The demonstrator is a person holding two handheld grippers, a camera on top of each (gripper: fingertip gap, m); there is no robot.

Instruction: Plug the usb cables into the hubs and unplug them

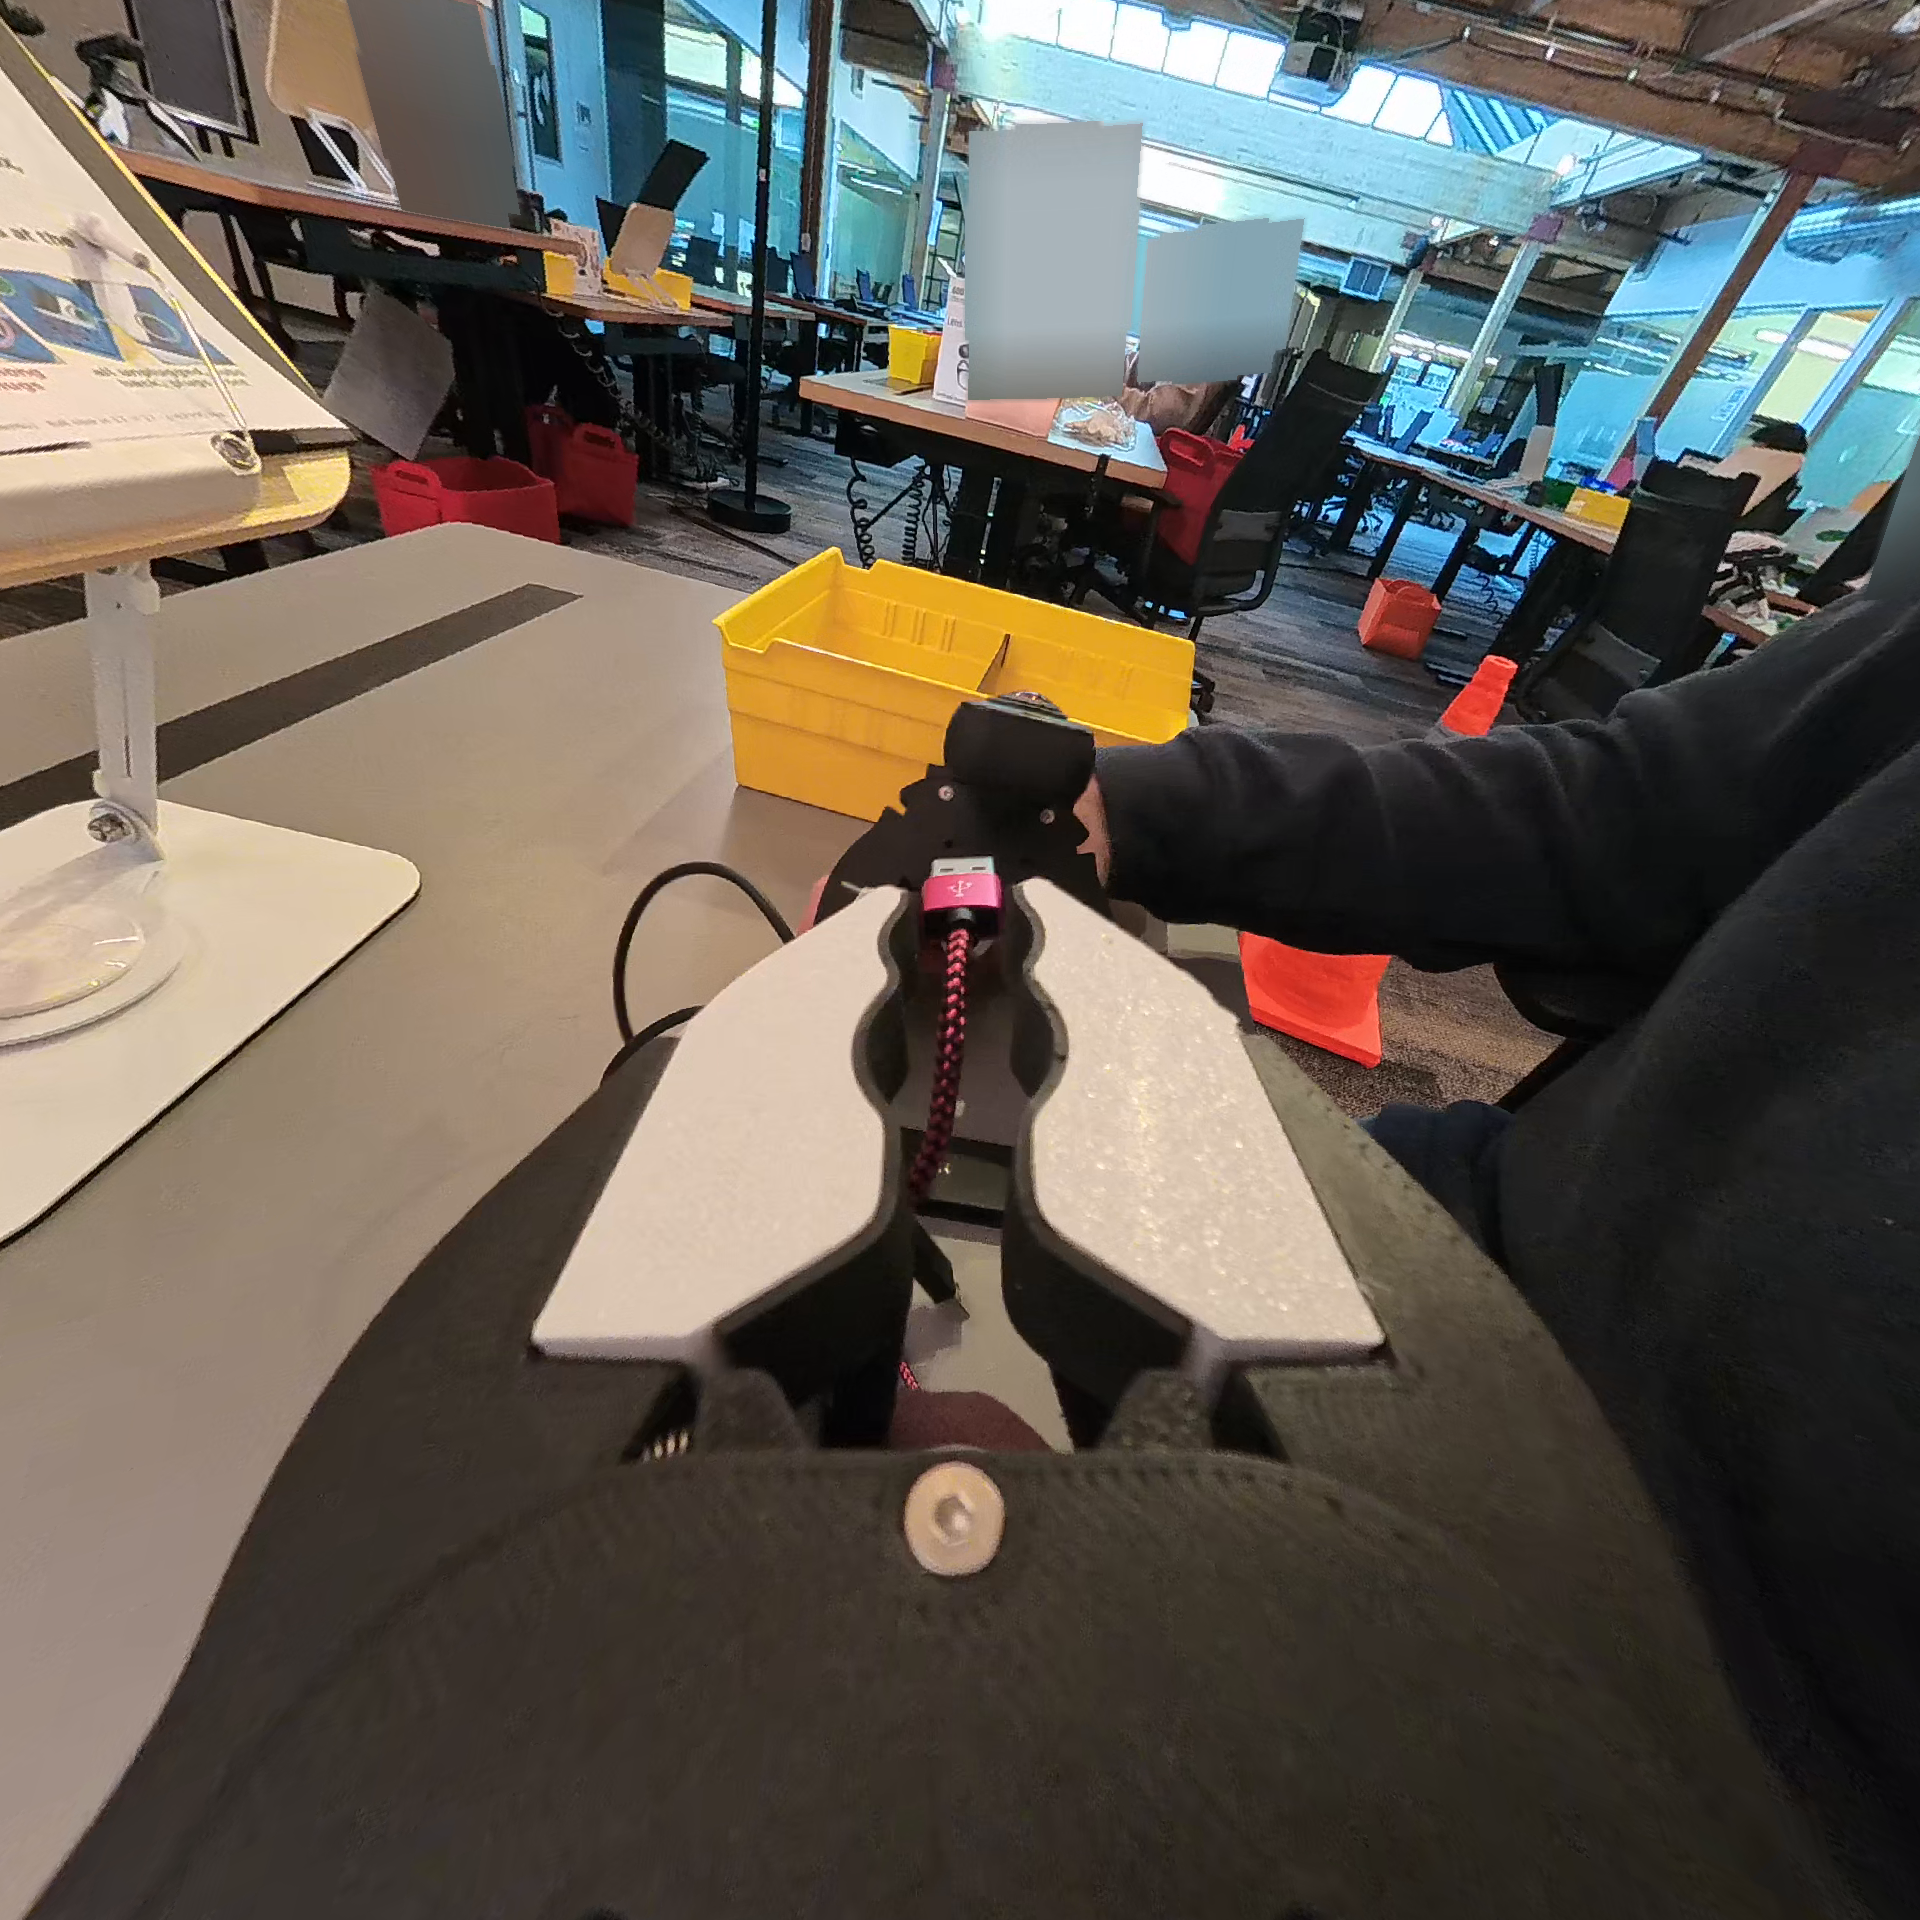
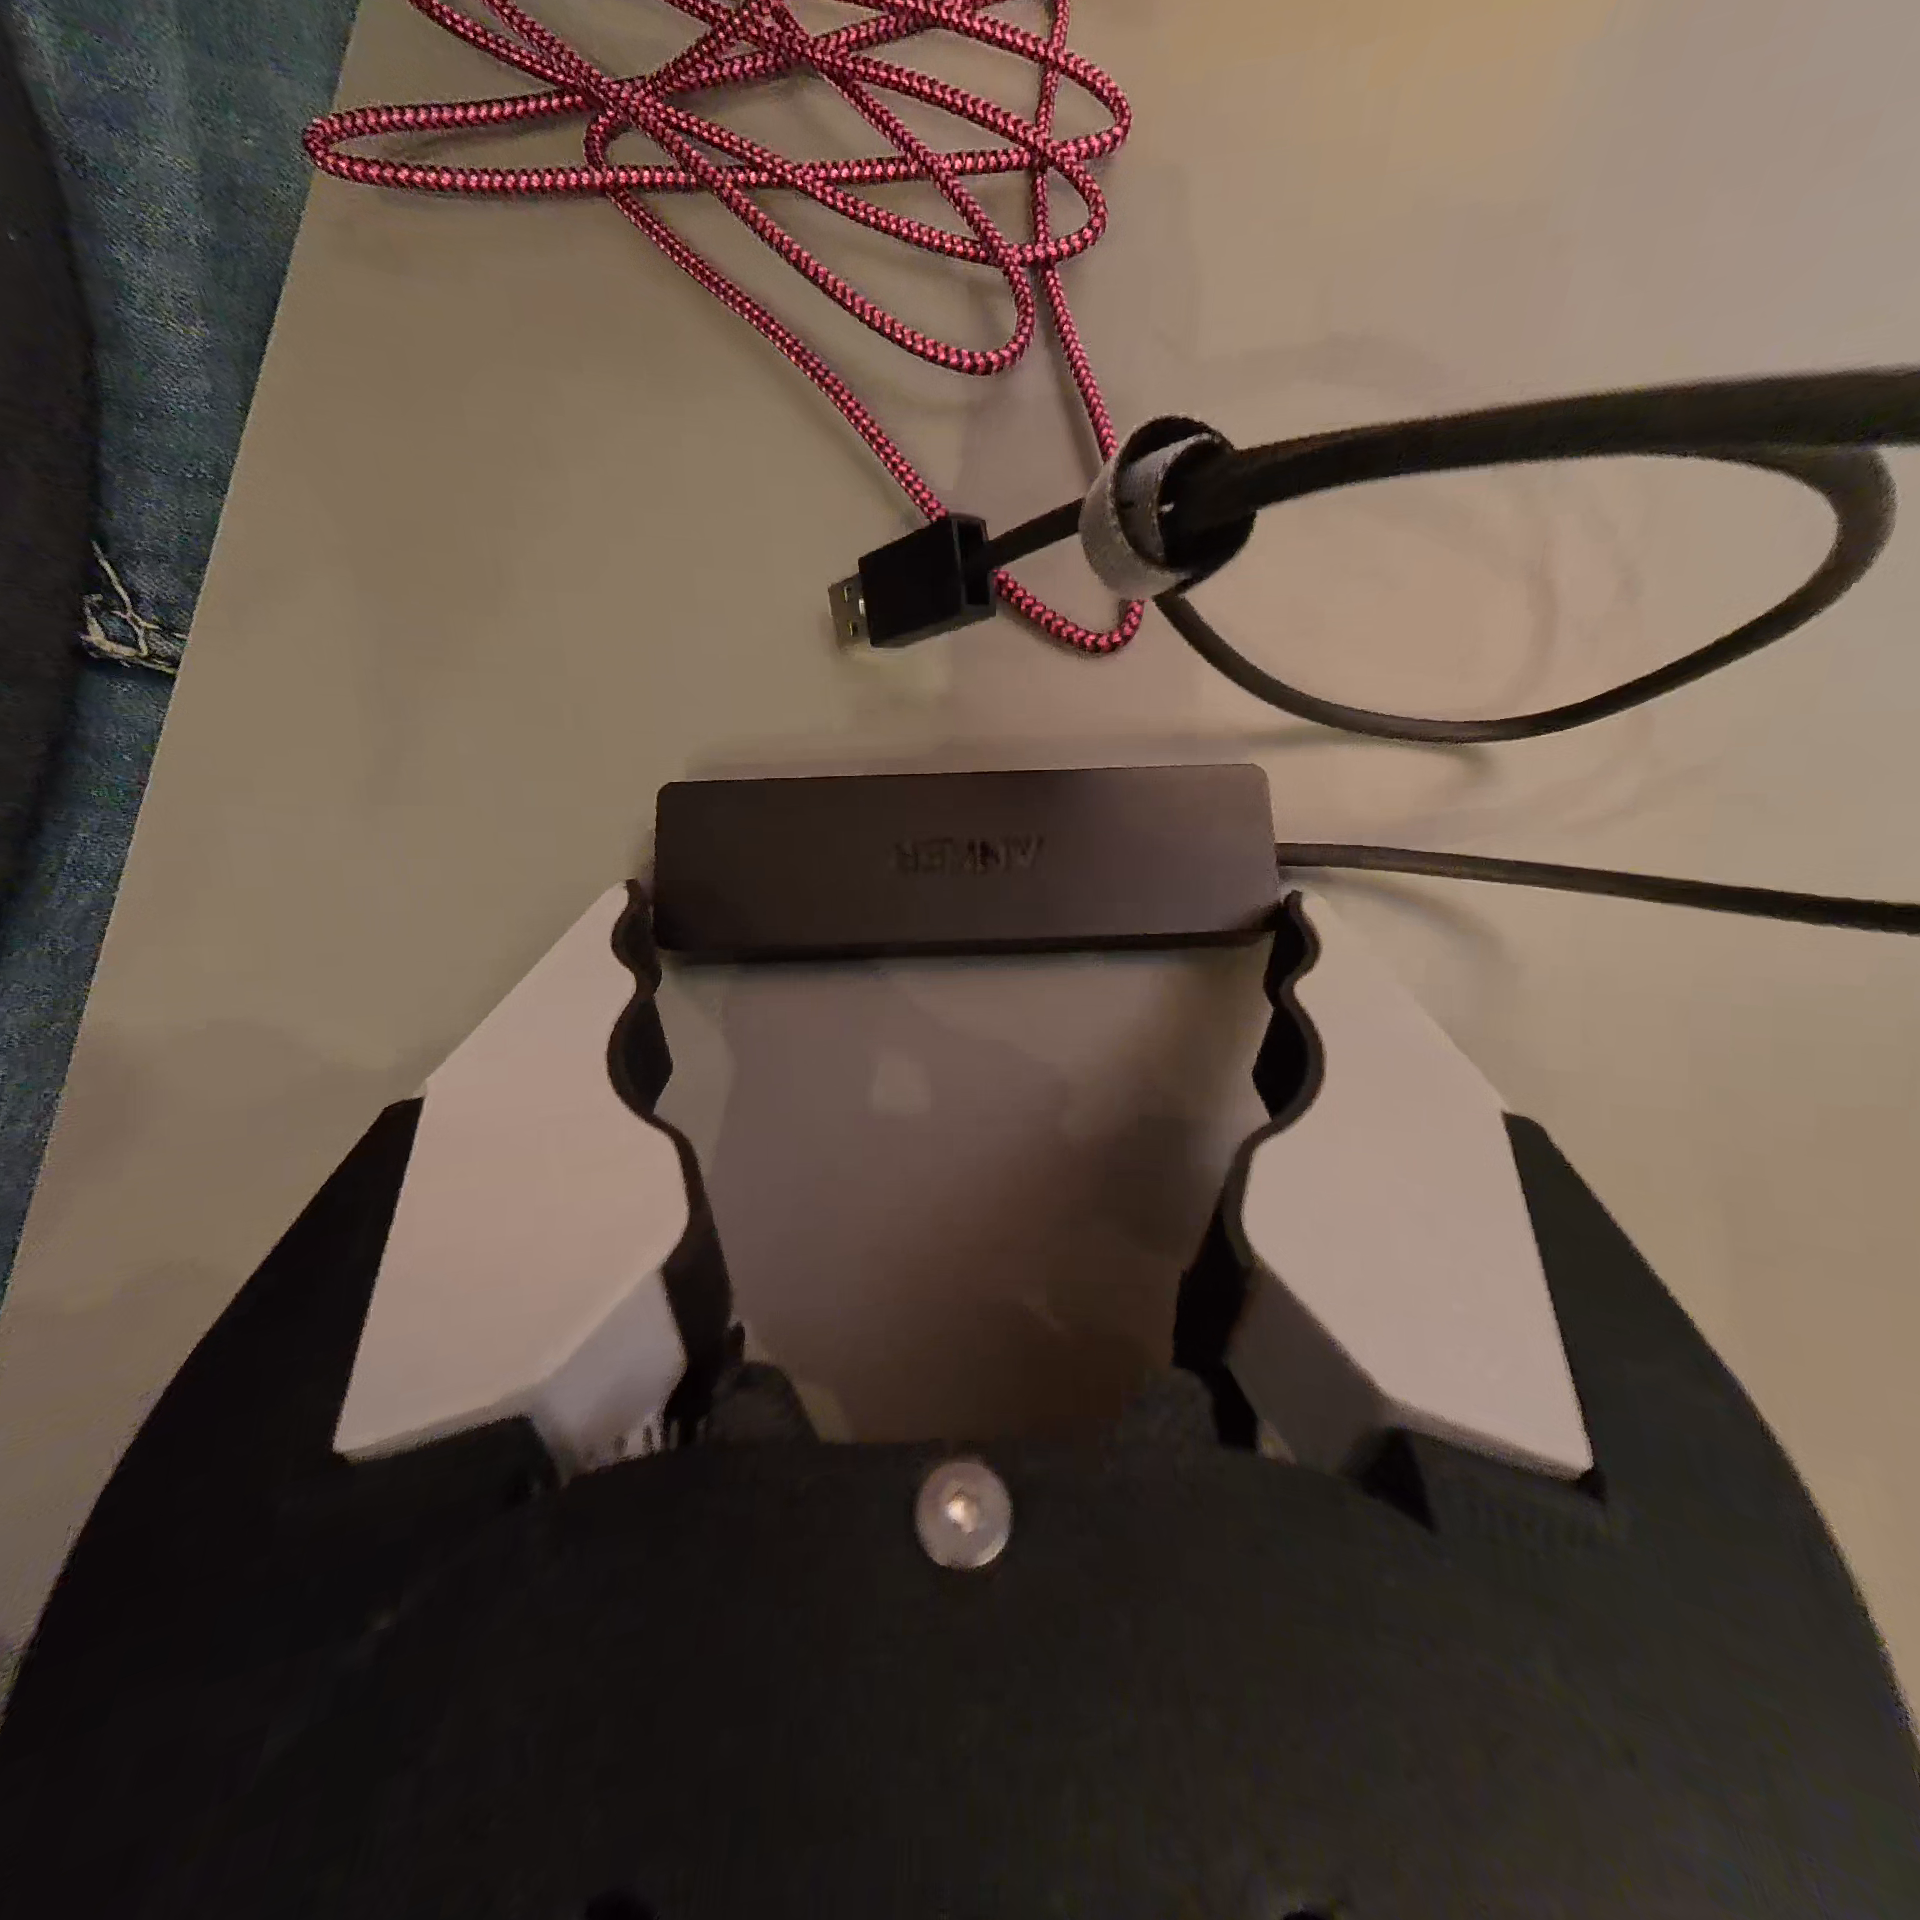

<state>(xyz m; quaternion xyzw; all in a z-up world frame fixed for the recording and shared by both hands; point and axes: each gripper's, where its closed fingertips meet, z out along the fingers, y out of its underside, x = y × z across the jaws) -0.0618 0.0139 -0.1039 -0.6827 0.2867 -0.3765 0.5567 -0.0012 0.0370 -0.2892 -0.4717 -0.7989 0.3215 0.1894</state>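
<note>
Black textured grippers, white wavy-edged jaws, silver screw (image 1: 954,1518), dark sleeve (image 1: 1455,831)

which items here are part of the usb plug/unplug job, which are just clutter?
Job:
- pink braided cable, in left gripper
- black hub, between right gripper fingertips
- black USB plug

Clutter:
- yellow bin
- white stand
- orange cone

Grey table (image 2: 1558,260) — black hub (image 2: 961,857), pink cable (image 2: 727,177), yellow bin (image 1: 935,686).
</note>
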